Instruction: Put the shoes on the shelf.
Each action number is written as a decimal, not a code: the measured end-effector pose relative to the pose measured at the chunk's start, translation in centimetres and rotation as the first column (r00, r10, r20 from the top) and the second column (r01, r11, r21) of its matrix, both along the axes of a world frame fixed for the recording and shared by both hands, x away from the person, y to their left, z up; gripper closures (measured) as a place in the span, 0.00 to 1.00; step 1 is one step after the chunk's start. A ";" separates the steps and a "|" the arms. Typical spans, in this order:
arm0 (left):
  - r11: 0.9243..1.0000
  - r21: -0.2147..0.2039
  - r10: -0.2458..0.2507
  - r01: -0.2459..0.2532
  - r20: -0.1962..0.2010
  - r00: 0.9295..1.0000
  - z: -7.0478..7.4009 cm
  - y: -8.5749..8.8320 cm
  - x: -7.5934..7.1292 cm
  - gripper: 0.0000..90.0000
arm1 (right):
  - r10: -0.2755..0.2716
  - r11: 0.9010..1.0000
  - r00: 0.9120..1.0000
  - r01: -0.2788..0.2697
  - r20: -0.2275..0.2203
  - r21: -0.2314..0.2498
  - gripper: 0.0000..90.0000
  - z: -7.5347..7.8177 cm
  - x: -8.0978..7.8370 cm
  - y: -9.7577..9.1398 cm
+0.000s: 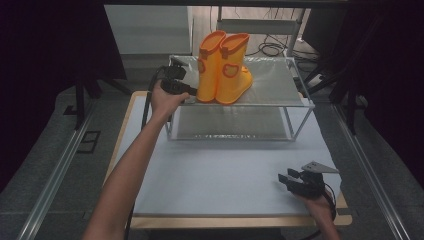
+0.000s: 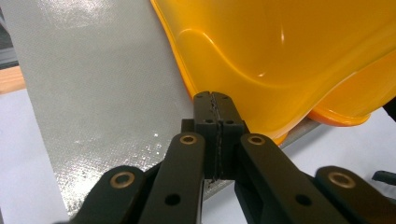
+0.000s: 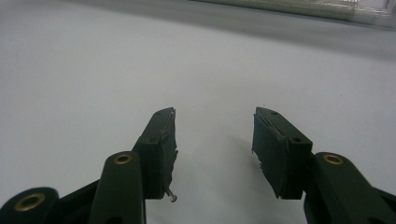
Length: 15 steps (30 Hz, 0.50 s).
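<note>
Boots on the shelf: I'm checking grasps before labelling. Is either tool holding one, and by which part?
Neither. The left tool is shut with nothing between its pads, its tip at the near orange boot's heel. The right tool is open over the table.

Pair of orange rubber boots, upright, side by side on the shelf's top.

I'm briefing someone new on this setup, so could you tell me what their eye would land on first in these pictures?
The pair of bright orange rubber boots stands upright on the top shelf of a low metal rack at the far side of the table. The left tool, jaws shut, sits at the heel of the nearer boot, while the right tool rests open on the pale mat at the near right corner.
</note>
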<state>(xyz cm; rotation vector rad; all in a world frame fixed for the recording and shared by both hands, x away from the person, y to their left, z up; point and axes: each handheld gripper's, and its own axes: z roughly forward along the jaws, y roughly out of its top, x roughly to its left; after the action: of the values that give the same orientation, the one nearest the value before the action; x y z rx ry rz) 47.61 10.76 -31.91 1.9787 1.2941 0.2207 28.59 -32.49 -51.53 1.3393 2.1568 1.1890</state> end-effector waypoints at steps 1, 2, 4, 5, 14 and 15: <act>1.000 0.004 0.000 0.000 0.001 1.000 0.0 0.0 0.0 1.00 | -0.001 1.000 1.000 0.001 0.002 0.002 0.54 0.0 0.0 0.1; 1.000 0.003 -0.002 0.002 0.002 1.000 0.0 0.0 -0.1 1.00 | 0.003 1.000 1.000 -0.003 0.001 -0.001 0.54 0.0 0.0 0.1; 1.000 -0.006 0.000 0.000 0.001 1.000 0.1 0.0 -0.1 1.00 | 0.005 1.000 1.000 -0.005 -0.002 0.002 0.54 0.1 0.0 0.2; 1.000 -0.007 0.000 0.000 0.002 1.000 0.1 0.0 -0.1 1.00 | 0.006 1.000 1.000 -0.006 -0.001 0.002 0.54 0.0 0.0 0.2; 1.000 -0.012 -0.020 0.020 0.008 1.000 0.4 -1.6 -0.5 1.00 | 0.008 1.000 1.000 -0.008 -0.003 0.004 0.55 0.0 0.0 0.2; 1.000 -0.014 -0.022 0.022 0.008 1.000 0.4 -1.8 -0.5 1.00 | 0.007 1.000 1.000 -0.007 -0.004 0.007 0.55 0.0 0.0 0.3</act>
<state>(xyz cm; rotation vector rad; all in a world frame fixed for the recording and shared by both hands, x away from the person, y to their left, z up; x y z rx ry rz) 47.11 8.98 -31.47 1.9773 1.2647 0.2078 28.61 -32.23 -51.52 1.3393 2.1639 1.1988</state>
